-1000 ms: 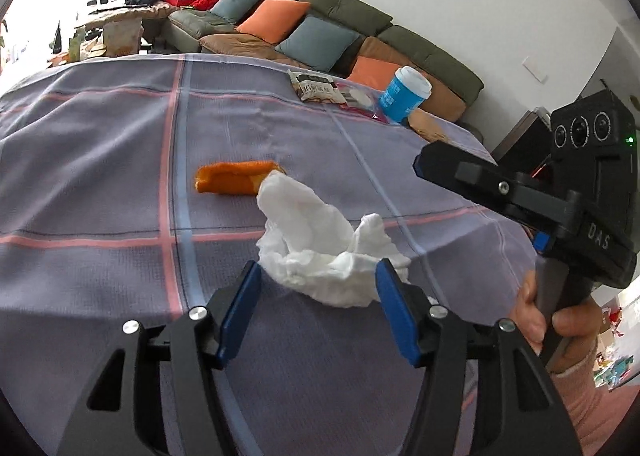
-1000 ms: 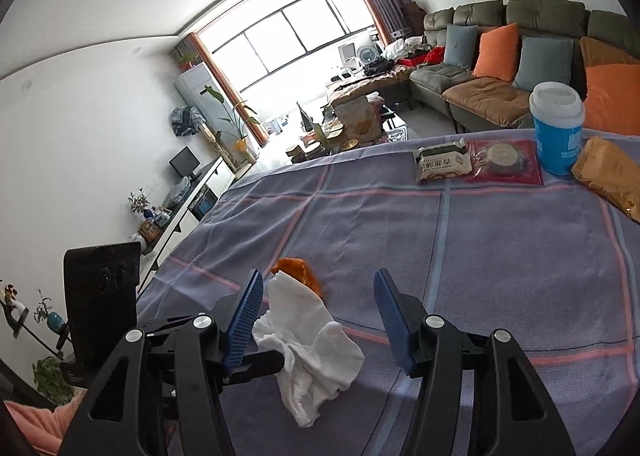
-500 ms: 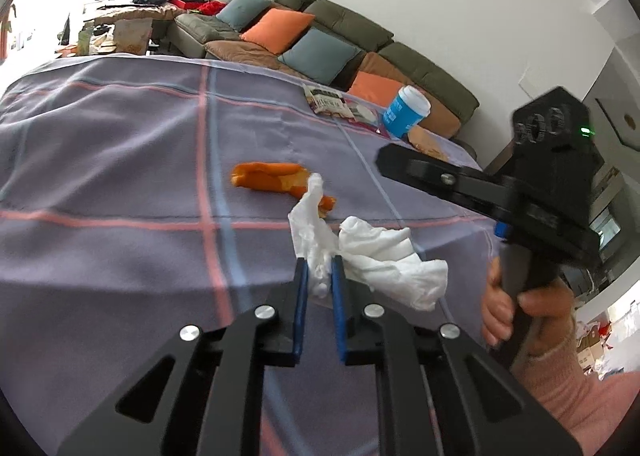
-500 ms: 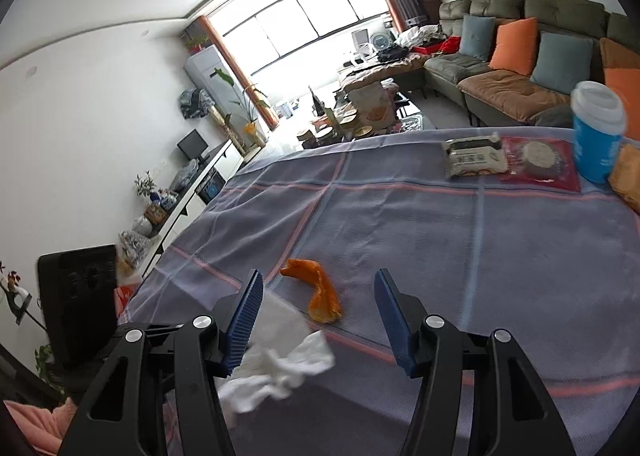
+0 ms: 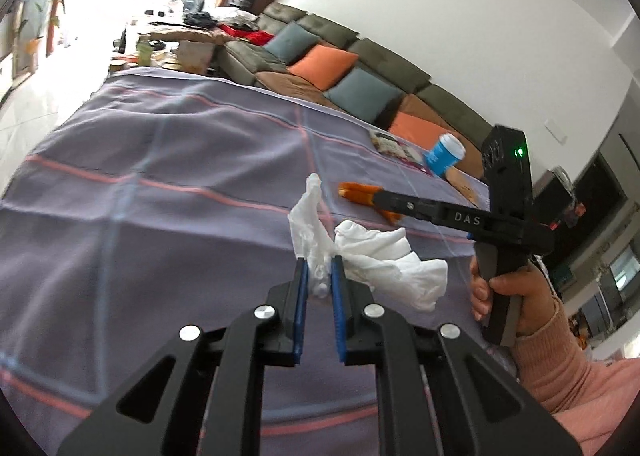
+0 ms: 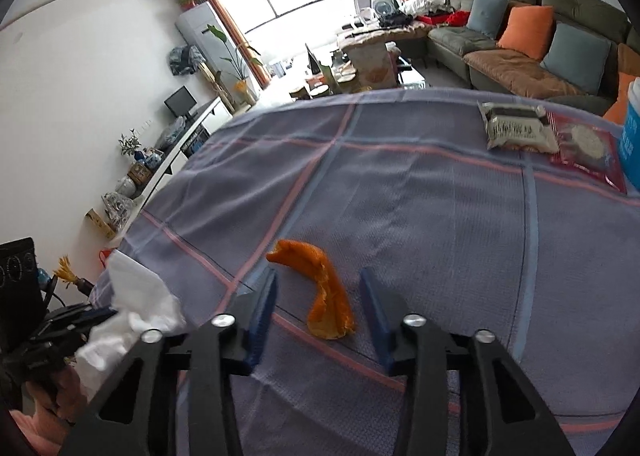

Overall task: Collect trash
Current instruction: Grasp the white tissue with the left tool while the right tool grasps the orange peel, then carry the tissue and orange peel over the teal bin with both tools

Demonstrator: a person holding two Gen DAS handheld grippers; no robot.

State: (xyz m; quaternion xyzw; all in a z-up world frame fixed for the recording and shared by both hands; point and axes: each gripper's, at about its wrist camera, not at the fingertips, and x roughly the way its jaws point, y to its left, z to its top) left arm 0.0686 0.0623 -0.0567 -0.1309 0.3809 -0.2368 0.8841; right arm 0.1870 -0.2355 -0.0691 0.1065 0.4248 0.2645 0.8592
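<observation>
Bare tablecloth (image 6: pixel 420 216) lies open around the orange peel (image 6: pixel 324 292); snack packets (image 6: pixel 520 128) crowd the far edge.

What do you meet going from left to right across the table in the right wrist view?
White tissue → orange peel → white snack packet → red packet → blue cup.

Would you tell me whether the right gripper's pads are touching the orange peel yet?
Apart: the right wrist view shows bare tablecloth between the orange peel and each pad of the right gripper.
</observation>
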